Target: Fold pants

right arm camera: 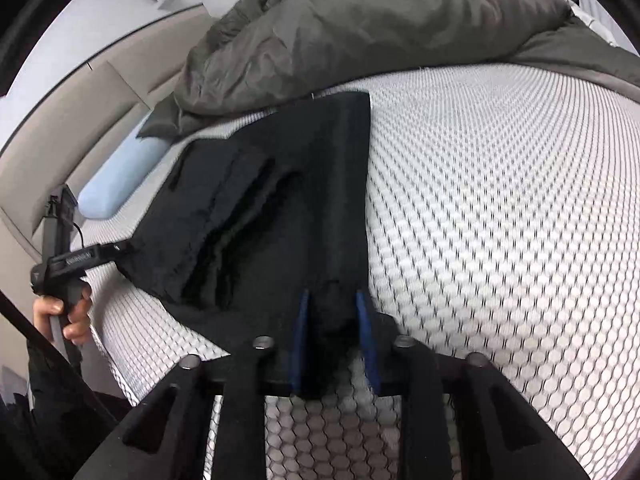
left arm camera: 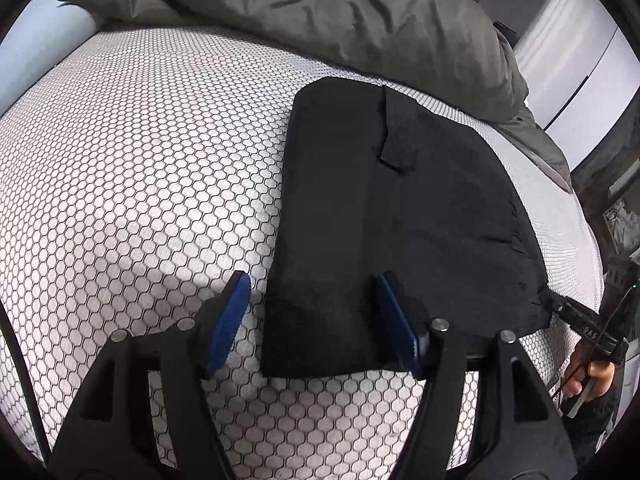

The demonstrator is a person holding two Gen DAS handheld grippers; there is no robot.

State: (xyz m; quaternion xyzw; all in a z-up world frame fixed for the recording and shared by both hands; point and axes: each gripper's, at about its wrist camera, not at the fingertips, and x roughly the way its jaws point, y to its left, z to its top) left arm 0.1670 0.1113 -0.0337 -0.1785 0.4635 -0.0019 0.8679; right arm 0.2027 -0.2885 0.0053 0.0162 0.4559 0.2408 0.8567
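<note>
While the black pants (left arm camera: 392, 216) lie folded on the honeycomb-patterned mattress (left arm camera: 140, 168), the left gripper (left arm camera: 312, 320) hovers at their near edge with its jaws spread wide. Its 2 blue pads (left arm camera: 230, 320) straddle the near left corner of the fabric: one pad sits over bare mattress just left of the cloth, the other over the cloth itself, and neither presses on it, so this claw is released.

From the right wrist view, the right gripper (right arm camera: 332, 336) is clenched on the pants (right arm camera: 280, 208). A bunch of black fabric is pinched between its narrow-set blue pads (right arm camera: 302, 332), at the near edge of the garment. From that grip the cloth runs away ahead and to the left of the claw, somewhat rumpled with a dark crease along its middle.

Beyond the pants, a crumpled olive-grey duvet (left arm camera: 320, 12) is heaped at the far side of the mattress. A pale blue bolster (right arm camera: 120, 176) lies far left of the right claw.

A hand (right arm camera: 64, 312) holds the left gripper's handle.
</note>
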